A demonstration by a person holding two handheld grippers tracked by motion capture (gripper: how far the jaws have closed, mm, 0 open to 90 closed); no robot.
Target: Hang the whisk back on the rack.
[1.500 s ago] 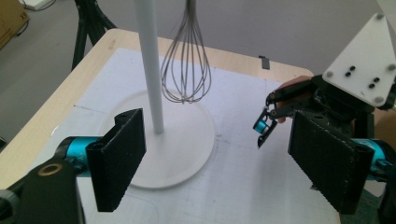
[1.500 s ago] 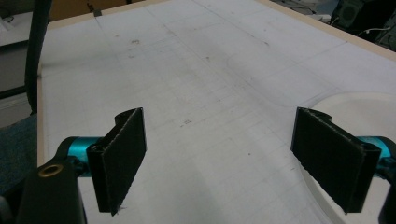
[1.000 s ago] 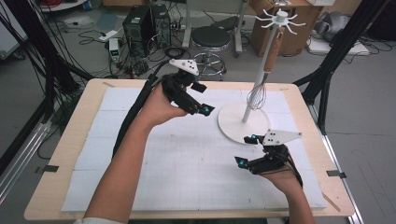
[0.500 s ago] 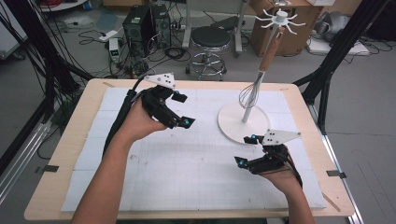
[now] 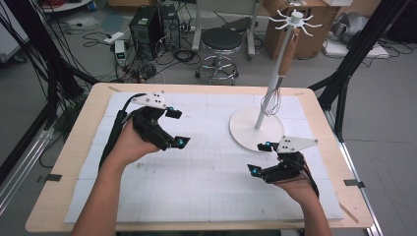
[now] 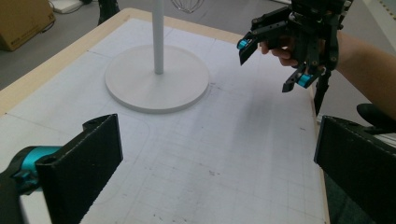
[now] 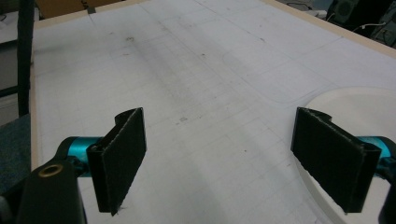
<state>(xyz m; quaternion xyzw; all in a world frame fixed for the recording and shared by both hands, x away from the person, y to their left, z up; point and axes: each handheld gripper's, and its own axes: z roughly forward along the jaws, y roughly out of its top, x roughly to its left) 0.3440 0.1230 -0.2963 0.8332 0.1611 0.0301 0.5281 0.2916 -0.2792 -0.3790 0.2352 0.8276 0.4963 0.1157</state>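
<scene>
A white stand with a round base [image 5: 244, 132] and a hooked top rises at the table's back right. A whisk [image 5: 270, 101] with a wooden handle hangs beside its pole. My left gripper [image 5: 177, 128] hovers over the mat left of the base. Its jaws have just been opening, with nothing between them. In the left gripper view its pads [image 6: 88, 156] stand wide apart, with the base [image 6: 140, 88] ahead and the right gripper [image 6: 272, 63] beyond. My right gripper [image 5: 260, 158] hovers open and holds nothing just in front of the base [image 7: 355, 100], and its pads [image 7: 122, 156] are spread.
A white gridded mat [image 5: 206, 182] covers the wooden table [image 5: 74, 162]. Behind the table stand a stool [image 5: 222, 42], a computer tower [image 5: 145, 25], cables and a cardboard box [image 5: 314, 34]. Black frame legs [image 5: 344, 78] flank the table.
My left hand has moved left and toward the near edge, away from the stand, and sunk a little. The right hand has stayed put.
</scene>
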